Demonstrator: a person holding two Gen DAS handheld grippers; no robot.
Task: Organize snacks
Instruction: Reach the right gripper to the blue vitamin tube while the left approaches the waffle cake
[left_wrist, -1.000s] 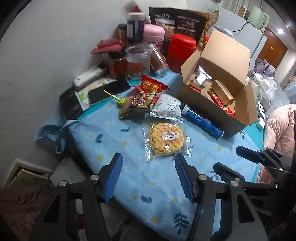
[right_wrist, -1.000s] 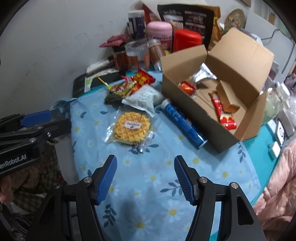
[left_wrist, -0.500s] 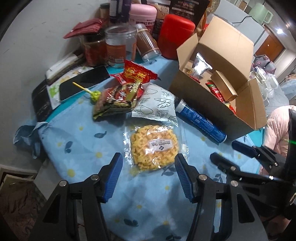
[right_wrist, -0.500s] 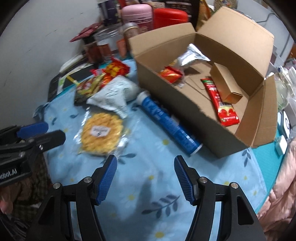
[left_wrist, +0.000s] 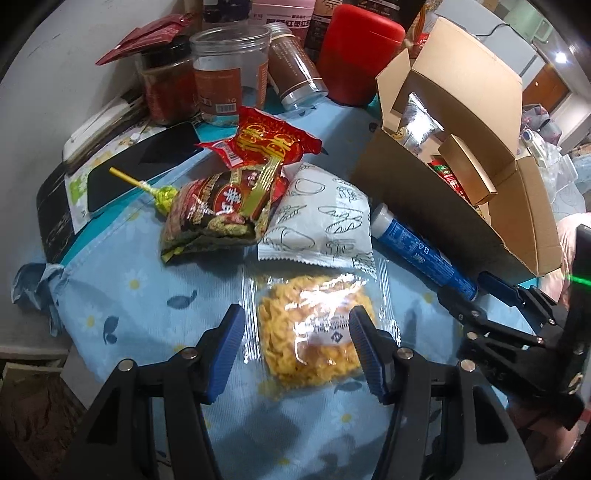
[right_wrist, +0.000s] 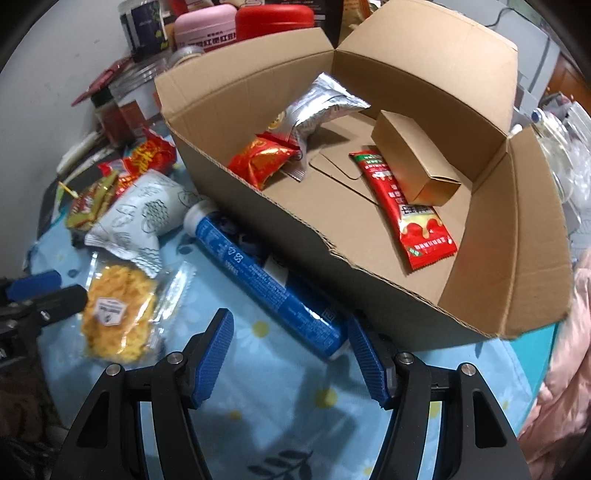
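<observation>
Left wrist view: the left gripper (left_wrist: 297, 347) has come down since 1 s ago, its jaws now spread wide on either side of the clear-wrapped yellow noodle cake (left_wrist: 310, 332) on the floral cloth (left_wrist: 147, 295). Meanwhile the right gripper (right_wrist: 290, 352) has swung toward the cardboard box (right_wrist: 369, 258), jaws wide, framing the end of the blue tube (right_wrist: 266, 277) lying against it.

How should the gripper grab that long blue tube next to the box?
Grip the blue tube across its round middle, coming from above. It lies flat on the cloth, close along the cardboard box wall, so a side approach looks blocked. The open right gripper already straddles its near end.
</observation>
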